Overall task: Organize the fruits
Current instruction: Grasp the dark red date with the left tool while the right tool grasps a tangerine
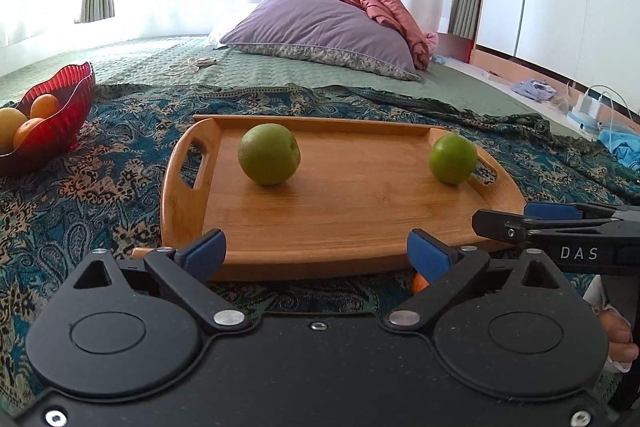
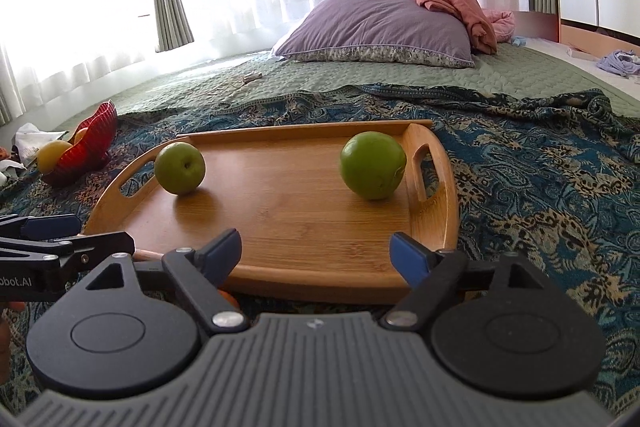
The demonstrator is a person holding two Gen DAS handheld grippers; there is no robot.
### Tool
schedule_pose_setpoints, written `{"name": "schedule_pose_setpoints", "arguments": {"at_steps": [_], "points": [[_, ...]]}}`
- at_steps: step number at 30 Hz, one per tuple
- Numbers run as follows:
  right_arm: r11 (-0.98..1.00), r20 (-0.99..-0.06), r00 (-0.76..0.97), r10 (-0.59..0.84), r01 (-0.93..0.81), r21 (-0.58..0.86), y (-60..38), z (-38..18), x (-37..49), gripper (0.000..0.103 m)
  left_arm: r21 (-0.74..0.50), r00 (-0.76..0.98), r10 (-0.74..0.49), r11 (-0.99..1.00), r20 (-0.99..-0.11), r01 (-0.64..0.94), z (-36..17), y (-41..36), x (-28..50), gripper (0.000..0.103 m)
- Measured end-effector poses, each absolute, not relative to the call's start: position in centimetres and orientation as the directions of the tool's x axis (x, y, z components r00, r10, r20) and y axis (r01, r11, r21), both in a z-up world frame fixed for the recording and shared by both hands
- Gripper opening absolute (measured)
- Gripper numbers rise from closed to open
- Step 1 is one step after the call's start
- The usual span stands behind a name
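Fruits lie in two places on the bed: two green apples on a wooden tray [image 1: 344,211] and oranges with a yellow fruit in a red glass bowl [image 1: 60,115] to the tray's left, all on a patterned blue cloth [image 1: 100,187]. From the left wrist view, the left apple [image 1: 269,154] sits near the handle cut-out at the tray's left end, the right apple [image 1: 453,159] sits against the right handle, and the bowl shows its contents clearly: at least two oranges [image 1: 45,105] and a yellow fruit [image 1: 10,131]. This view also catches a sliver of something orange [image 1: 420,283] below the near tray edge, behind the right finger, and the right gripper [image 1: 520,223] entering from the right edge. The right wrist view shows the bowl [image 2: 88,151] farther off and smaller, with crumpled white paper [image 2: 30,143] beside it that the other camera does not show, and the left gripper [image 2: 80,235] at its left edge. The left gripper [image 1: 316,255] has its blue-padded fingers [image 1: 204,253] spread wide with nothing between them, hovering over the tray's near rim; both apples lie well beyond the tips. The right gripper [image 2: 316,257] is likewise released and empty, its fingers [image 2: 410,259] over the same near rim, the right apple [image 2: 373,171] ahead and slightly right, the left apple [image 2: 180,167] farther left. A purple pillow [image 1: 320,31] rests at the far end.
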State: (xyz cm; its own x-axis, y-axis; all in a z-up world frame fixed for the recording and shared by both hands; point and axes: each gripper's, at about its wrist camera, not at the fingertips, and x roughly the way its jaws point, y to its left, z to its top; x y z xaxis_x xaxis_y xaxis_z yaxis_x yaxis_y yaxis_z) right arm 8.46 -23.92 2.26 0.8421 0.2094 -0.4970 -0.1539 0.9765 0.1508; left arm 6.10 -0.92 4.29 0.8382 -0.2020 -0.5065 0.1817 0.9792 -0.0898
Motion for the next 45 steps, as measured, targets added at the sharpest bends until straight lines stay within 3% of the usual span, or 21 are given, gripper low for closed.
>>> {"name": "schedule_pose_setpoints", "arguments": {"at_steps": [30, 36, 41, 45], "points": [[0.978, -0.463, 0.873, 0.154, -0.202, -0.056, -20.8, -0.7, 0.4, 0.093, -0.077, 0.815, -0.275, 0.958, -0.51, 0.275, 1.8, 0.2, -0.9, 0.098], [0.977, -0.459, 0.875, 0.151, -0.204, -0.067, -20.4, -1.0, -0.2, 0.093, -0.072, 0.828, -0.244, 0.968, -0.504, 0.241, 1.6, 1.1, -1.7, 0.086], [0.976, -0.448, 0.878, 0.166, -0.212, -0.054, -20.5, -1.1, -0.8, 0.092, -0.048, 0.835, -0.196, 0.979, -0.514, 0.2, 1.5, 2.0, -1.8, 0.055], [0.976, -0.439, 0.883, 0.167, -0.212, -0.056, -20.5, -1.1, -1.2, 0.088, -0.051, 0.842, -0.168, 0.985, -0.513, 0.166, 1.3, 2.4, -1.5, 0.049]]}}
